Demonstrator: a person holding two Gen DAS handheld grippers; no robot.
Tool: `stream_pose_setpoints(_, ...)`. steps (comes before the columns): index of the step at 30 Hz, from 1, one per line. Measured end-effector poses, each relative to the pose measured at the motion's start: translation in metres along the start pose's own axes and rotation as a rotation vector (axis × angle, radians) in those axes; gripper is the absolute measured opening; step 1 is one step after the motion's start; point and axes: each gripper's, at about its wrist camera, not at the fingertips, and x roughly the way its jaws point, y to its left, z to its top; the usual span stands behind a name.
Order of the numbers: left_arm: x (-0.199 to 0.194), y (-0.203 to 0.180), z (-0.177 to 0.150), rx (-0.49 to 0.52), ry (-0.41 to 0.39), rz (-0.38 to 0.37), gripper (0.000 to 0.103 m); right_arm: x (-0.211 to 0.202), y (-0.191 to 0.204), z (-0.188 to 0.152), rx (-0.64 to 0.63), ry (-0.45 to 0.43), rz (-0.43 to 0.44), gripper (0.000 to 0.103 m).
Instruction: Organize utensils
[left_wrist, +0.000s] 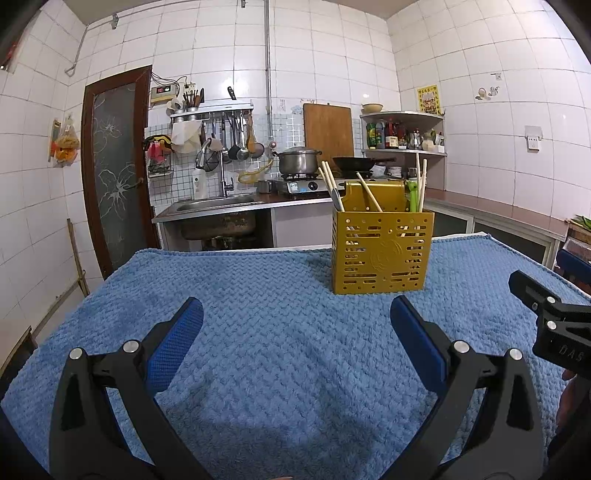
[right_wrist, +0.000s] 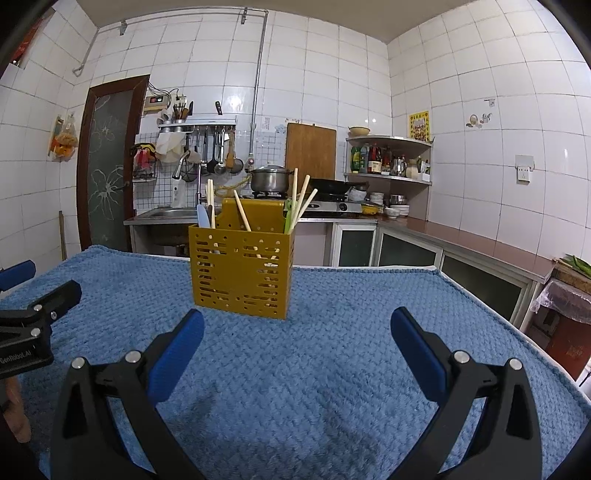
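Two grippers: both hover low over the blue towel (left_wrist: 258, 350), side by side and well apart from the holder.
Left gripper (left_wrist: 297, 314): jaws spread wide, nothing between the blue pads, only towel in the gap.
Right gripper (right_wrist: 297, 325): likewise spread wide and empty; its black body also shows at the right edge of the left view.
Utensil holder (right_wrist: 242, 273): a yellow perforated box standing upright on the towel, ahead of both grippers, nearer the far edge of the table.
Contents: wooden chopsticks (right_wrist: 304, 206) lean out at different angles on the right side, one more (left_wrist: 369, 192) lies across the middle section, a pale spoon-like piece (right_wrist: 202, 218) sits at the left, and a green utensil (left_wrist: 412, 195) at the right.
Loose utensils: none visible on the towel in either view.
Stage, as a judgement: the sorting looks finished or nearly so, and the hands seem to be at rest.
Doing any remaining step well: if a chopstick needs straightening, come in from above, pinch it high on the shaft, and lift it straight before moving it between compartments.
Risk: the holder looks light; a sideways push on a leaning stick could tip or slide it on the soft towel, so the free gripper could steady its wall.
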Motion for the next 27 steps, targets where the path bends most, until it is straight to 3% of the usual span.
stream_pose_setpoints(27,-0.0003,0.0016,-0.0008,0.026,-0.011,0.014,0.098,0.0030,0.0004,-0.0014,-0.002,0.007,-0.003,0.099)
